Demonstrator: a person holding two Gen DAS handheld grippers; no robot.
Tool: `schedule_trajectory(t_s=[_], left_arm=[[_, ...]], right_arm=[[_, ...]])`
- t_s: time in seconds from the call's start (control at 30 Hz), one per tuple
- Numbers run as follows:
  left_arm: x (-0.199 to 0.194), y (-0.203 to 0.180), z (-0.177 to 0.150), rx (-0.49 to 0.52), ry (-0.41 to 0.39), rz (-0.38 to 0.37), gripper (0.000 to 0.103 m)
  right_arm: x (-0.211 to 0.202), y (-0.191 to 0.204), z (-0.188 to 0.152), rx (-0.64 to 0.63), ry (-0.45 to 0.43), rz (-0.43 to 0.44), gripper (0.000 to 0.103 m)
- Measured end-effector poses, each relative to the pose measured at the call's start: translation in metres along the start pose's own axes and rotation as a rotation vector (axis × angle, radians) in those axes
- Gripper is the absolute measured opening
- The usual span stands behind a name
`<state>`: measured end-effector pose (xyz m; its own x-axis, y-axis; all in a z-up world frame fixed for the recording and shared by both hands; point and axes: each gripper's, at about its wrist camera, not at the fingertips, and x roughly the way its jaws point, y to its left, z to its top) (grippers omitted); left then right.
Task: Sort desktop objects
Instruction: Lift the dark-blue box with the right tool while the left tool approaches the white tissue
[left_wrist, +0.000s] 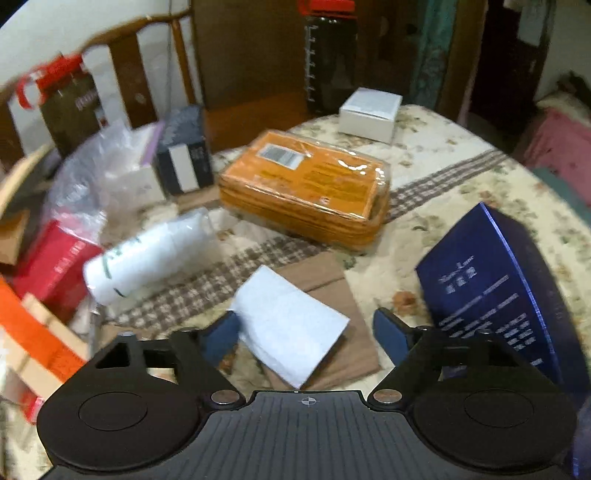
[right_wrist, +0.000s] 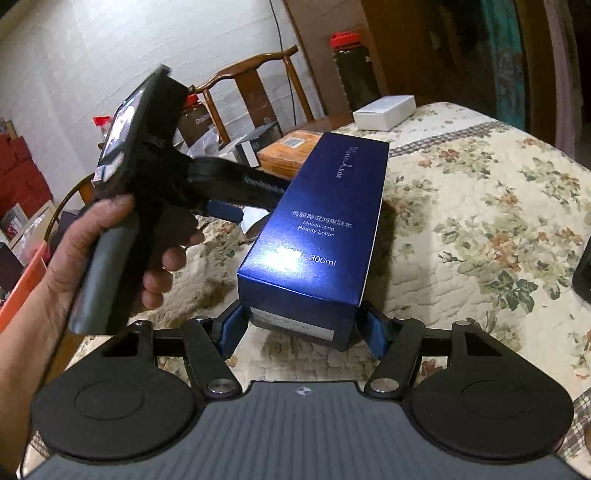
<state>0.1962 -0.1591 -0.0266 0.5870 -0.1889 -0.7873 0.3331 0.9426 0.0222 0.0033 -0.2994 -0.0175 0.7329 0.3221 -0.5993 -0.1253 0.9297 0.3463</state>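
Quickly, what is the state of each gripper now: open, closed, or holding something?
Left gripper: open, holds nothing; a white paper lies between its fingers.
Right gripper: closed on the end of the blue lotion box.

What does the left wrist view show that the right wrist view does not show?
Only the left wrist view shows the white bottle lying on its side, the white paper between the open left gripper fingers, and the red box.

Only the right wrist view shows the hand that holds the left gripper, and the right gripper shut on the end of the blue lotion box.

Both show the blue lotion box, the orange package, the small white box and the dark jar with a red lid.
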Motion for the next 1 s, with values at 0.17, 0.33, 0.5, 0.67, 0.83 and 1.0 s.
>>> schedule_trajectory(t_s=[0.17,0.33,0.5,0.67,0.83,1.0], left_arm=[[-0.004,0.01,0.0,-0.07,0.004,0.007,0.07],[-0.019,0.013,-0.011,-0.083,-0.003,0.021,0.07],[-0.05,0.016,-0.032,-0.091,-0.024,0.005,0.07],[-0.079,0.023,-0.069,-0.111,-0.034,0.022,0.07],[-0.115,0.036,-0.115,-0.144,-0.045,0.052,0.07],[-0.149,0.054,-0.154,-0.185,-0.063,0.085,0.07]], right_arm=[[0.0,0.003,-0.002,-0.02,-0.007,-0.009,0.07],[-0.001,0.002,-0.002,-0.013,-0.011,0.0,0.07],[-0.005,0.009,-0.006,-0.047,-0.011,0.039,0.069],[-0.009,0.028,-0.019,-0.106,0.019,0.058,0.069],[-0.021,0.05,-0.036,-0.176,0.035,0.086,0.069],[-0.035,0.081,-0.049,-0.26,0.049,0.138,0.069]])
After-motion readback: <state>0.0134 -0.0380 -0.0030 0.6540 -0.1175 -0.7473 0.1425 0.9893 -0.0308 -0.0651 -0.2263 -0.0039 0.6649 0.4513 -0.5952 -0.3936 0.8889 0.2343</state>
